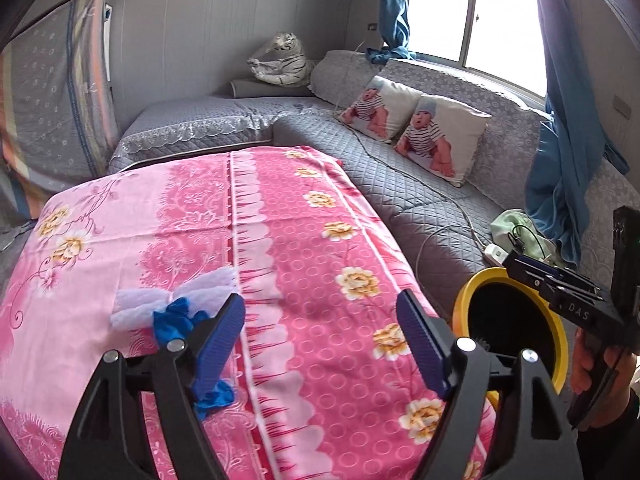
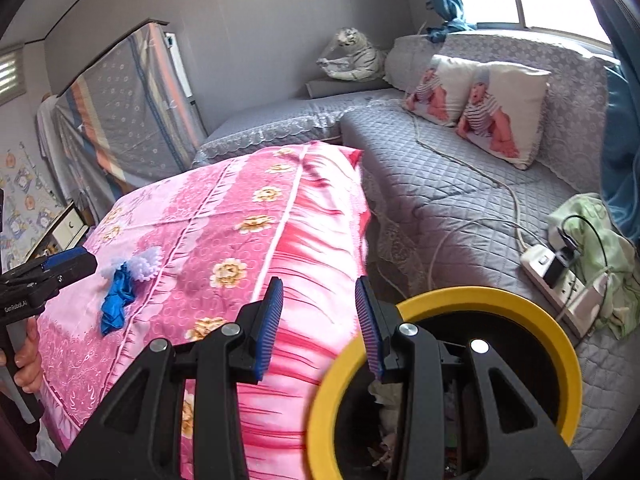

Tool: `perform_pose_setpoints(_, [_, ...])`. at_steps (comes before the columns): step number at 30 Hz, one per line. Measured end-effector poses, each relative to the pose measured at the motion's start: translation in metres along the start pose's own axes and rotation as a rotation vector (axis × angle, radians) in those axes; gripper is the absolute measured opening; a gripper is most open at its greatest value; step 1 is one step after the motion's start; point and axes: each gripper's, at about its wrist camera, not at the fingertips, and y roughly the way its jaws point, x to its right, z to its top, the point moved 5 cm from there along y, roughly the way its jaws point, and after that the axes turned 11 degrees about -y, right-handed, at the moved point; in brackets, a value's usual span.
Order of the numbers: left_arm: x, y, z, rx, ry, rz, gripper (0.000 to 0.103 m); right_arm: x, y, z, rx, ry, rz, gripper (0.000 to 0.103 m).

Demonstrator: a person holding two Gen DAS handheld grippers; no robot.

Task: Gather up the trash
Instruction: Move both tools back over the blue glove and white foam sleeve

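Lower left of the left wrist view: left tool (image 1: 320, 330) stands wide, nothing between its pads. One blue glove (image 1: 176, 322), crumpled, lies on the pink floral cloth (image 1: 280, 240) covering the desk, partly behind the left-hand finger of the tool. One piece of white foam wrap (image 1: 160, 298) sits just behind the glove, touching it. One yellow-rimmed bin (image 1: 460, 300) shows at lower right, off the desk's edge, with the right tool (image 1: 536, 276) over its rim. A hand (image 1: 596, 368) grips that tool's handle.

Right wrist view: right tool (image 2: 320, 320) has a narrow gap and nothing in it; its right-hand finger overlaps the bin's rim (image 2: 560, 340) in the picture, and I cannot tell if it touches. Bin interior is dark, with some pale scraps visible at the bottom. Glove (image 2: 116, 300) and foam (image 2: 140, 266) appear at centre left on the cloth, with the left tool (image 2: 68, 264) just beside them.

Count: trash on desk, two pieces (one glove, one foam); bins, one; baby-print cushions (image 2: 500, 116) on the grey sofa, two; toy tiger, one.

Judgement: the step in hand is the pick-up of remaining trash. Next move calls for the left tool to drop over the glove, close, and carry it across to the bin.
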Motion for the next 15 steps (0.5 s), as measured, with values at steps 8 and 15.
perform_pose_setpoints(8, [-0.068, -0.006, -0.022, -0.043, -0.085, 0.082, 0.076, -0.077, 0.050, 0.031, -0.045, -0.159, 0.182, 0.035])
perform_pose_setpoints(15, [-0.107, 0.005, -0.042, -0.095, -0.148, 0.128, 0.076, -0.131, 0.088, 0.045, -0.099, -0.272, 0.294, 0.037])
